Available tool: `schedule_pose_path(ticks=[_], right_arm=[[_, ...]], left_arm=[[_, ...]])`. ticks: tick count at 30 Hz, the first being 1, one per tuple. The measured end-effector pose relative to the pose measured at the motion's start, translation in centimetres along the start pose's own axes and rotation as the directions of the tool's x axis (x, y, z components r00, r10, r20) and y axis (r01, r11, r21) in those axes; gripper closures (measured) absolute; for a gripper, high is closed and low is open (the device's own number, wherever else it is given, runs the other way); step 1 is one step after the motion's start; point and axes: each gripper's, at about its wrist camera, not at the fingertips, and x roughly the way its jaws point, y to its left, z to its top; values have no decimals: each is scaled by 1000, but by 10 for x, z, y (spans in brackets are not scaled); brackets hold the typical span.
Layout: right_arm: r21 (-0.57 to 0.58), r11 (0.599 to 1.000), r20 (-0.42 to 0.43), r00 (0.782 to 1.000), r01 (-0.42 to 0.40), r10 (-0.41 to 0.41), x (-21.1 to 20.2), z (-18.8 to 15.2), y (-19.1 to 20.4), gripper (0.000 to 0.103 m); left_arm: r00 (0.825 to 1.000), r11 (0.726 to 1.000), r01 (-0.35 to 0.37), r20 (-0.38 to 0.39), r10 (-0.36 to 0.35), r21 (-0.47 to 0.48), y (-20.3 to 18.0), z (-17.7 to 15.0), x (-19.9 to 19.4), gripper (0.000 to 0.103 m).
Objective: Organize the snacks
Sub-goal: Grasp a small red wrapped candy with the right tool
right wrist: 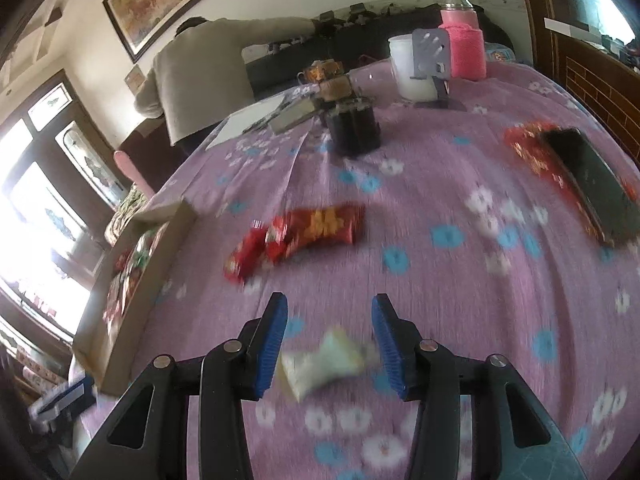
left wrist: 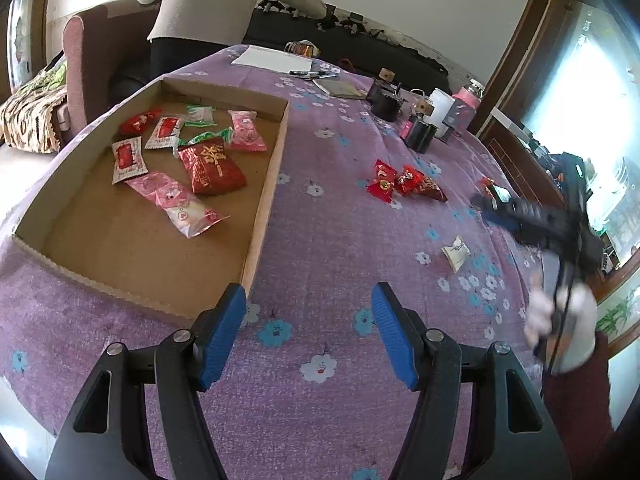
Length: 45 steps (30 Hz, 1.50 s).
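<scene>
Left claw [left wrist: 308,332] empty; cardboard tray [left wrist: 264,200] beyond holds wrapped snacks [left wrist: 212,168].

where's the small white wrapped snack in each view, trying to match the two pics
Left wrist view: the white wrapped snack lies alone on the purple cloth at right of centre, below the red snack cluster and near the right gripper.
Right wrist view: the same snack, blurred, sits low in the picture between the right gripper's open fingers.
Shared landmark: the red snack cluster, beyond the white snack in both.
</scene>
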Motion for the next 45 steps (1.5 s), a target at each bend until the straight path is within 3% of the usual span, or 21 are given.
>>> schedule_pose_path(ticks=[6, 11, 14, 17, 18, 21, 23, 27, 33, 38, 39, 42, 45], right_arm=[[-10, 998, -52, 996, 69, -69, 53, 54, 14, 56], [-7, 998, -142, 987, 69, -70, 102, 70, 22, 60], [20, 1000, -190, 982, 6, -2, 102, 61, 14, 59], [119, 979, -269, 943, -167, 194, 85, 47, 1, 58], [122, 973, -257, 941, -194, 219, 75, 43, -2, 58], [30, 991, -182, 974, -133, 136, 46, 34, -1, 57], [-17, 995, -155, 983, -98, 94, 39, 28, 2, 55], [-152, 983, -130, 988, -105, 85, 40, 17, 25, 54], [-129, 987, -131, 988, -97, 80, 71, 36, 50, 54], [-114, 979, -255, 957, -170, 137, 104, 36, 80, 55], [-109, 971, -295, 940, -211, 171, 107, 32, 86, 54], [-61, 937, -308, 900, -343, 309, 93, 28, 86, 57], [-115, 962, -243, 946, -247, 213, 78, 30, 79, 55]], left_arm=[[1000, 1000, 8, -9, -8, -1, 1, 1, 3, 38], [1000, 1000, -3, -6, 3, -1, 7, 3, 0, 38], [1000, 1000, -2, -4, 2, 0, 10, 4, -1, 38], [1000, 1000, 10, -2, -10, -3, 12, 6, 3, 38], [1000, 1000, 19, -1, -19, -4, 11, 7, 5, 38], [999, 999, 34, -5, -34, 2, 5, 9, 12, 38], [999, 999, 39, -7, -39, 11, 0, 8, 14, 38], [999, 998, 49, -22, -49, 28, -6, 7, 15, 38], [999, 999, 47, -11, -47, 25, -10, 6, 11, 38], [999, 998, 37, -6, -36, 41, -11, 6, 5, 38], [999, 998, 35, -3, -34, 44, -11, 6, 3, 38], [999, 999, 31, 10, -31, 44, -7, 8, -1, 38], [999, 998, 49, 9, -49, 28, -4, 10, 1, 38]])
